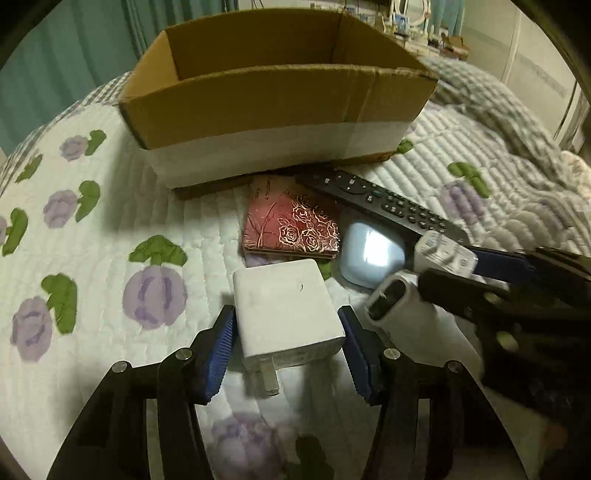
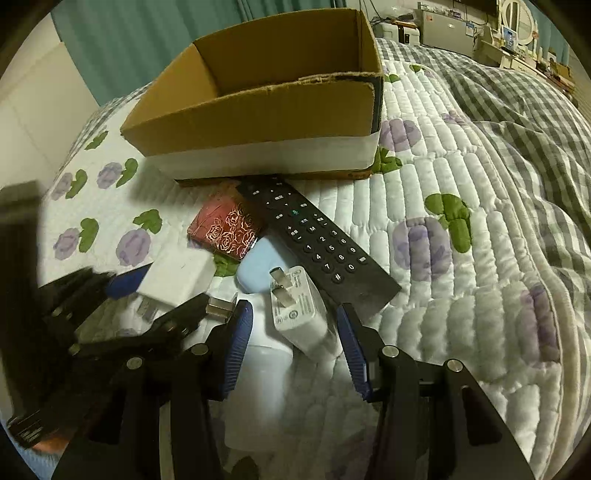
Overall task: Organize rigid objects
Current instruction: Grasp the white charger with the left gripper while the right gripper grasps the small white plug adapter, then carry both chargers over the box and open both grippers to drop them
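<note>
A pile of small items lies on the quilt in front of an open cardboard box [image 1: 258,107] [image 2: 258,110]. My left gripper [image 1: 288,347] is open, its blue pads on both sides of a square white charger [image 1: 286,321], seen also in the right wrist view [image 2: 177,277]. My right gripper [image 2: 293,343] is open around a second white plug adapter [image 2: 299,306] that lies on a white tube [image 2: 258,387]. It also shows in the left wrist view [image 1: 476,269]. A black remote [image 2: 314,243] [image 1: 384,203], a red rose-print box [image 1: 291,229] [image 2: 225,227] and a pale blue case [image 1: 373,254] [image 2: 258,267] lie beyond.
The floral quilted bedspread [image 2: 461,295] spreads to the right, with a grey checked blanket [image 2: 524,122] bunched behind it. A teal curtain [image 2: 147,40] hangs behind the box. A dresser with a mirror [image 2: 513,22] stands at the far right.
</note>
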The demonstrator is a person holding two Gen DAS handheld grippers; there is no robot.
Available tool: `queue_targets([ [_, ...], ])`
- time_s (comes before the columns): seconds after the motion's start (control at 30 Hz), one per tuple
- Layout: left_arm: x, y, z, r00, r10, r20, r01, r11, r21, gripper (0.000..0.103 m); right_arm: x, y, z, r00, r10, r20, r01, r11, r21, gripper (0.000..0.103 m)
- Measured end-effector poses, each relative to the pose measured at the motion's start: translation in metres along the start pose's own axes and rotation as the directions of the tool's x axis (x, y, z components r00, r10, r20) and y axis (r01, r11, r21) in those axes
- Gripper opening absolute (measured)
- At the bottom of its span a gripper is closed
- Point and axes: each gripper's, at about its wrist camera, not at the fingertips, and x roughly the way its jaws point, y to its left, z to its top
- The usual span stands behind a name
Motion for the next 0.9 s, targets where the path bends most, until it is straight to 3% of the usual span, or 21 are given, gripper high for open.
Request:
queue_targets([
  [0.07, -0.011, 0.001, -0.003, 1.0, -0.006, 0.023, 0.007, 1.0, -0.006, 0.054, -0.001, 0.001, -0.001, 1.0, -0.012, 0.008, 0.012, 1.0, -0.004, 0.041],
  [0.13, -0.024, 0.001, -0.004, 0.999, -0.024, 0.046, 0.025, 1.0, -0.013, 0.054, -0.004, 0.003, -0.003, 1.0, -0.011, 0.019, 0.011, 1.0, -0.012, 0.029],
  [0.3, -0.049, 0.014, -0.013, 0.996, -0.052, 0.078, 0.055, 0.998, -0.037, 0.053, -0.012, 0.011, -0.004, 0.998, -0.028, 0.051, 0.031, 0.999, -0.045, 0.026],
  [0.53, -0.071, 0.032, -0.018, 0.99, -0.074, 0.118, 0.082, 0.994, -0.065, 0.053, -0.058, 0.027, -0.001, 0.985, -0.03, 0.17, 0.047, 0.995, -0.092, 0.023],
  [0.73, -0.105, 0.035, 0.005, 0.978, -0.05, 0.202, 0.062, 0.996, -0.057, 0.053, -0.093, 0.038, 0.018, 0.971, -0.019, 0.24, 0.052, 0.99, -0.132, 0.022],
  [0.9, -0.128, 0.041, 0.05, 0.959, -0.039, 0.282, 0.055, 0.997, -0.051, 0.053, -0.123, 0.041, 0.063, 0.947, 0.001, 0.323, 0.05, 0.987, -0.151, 0.022],
])
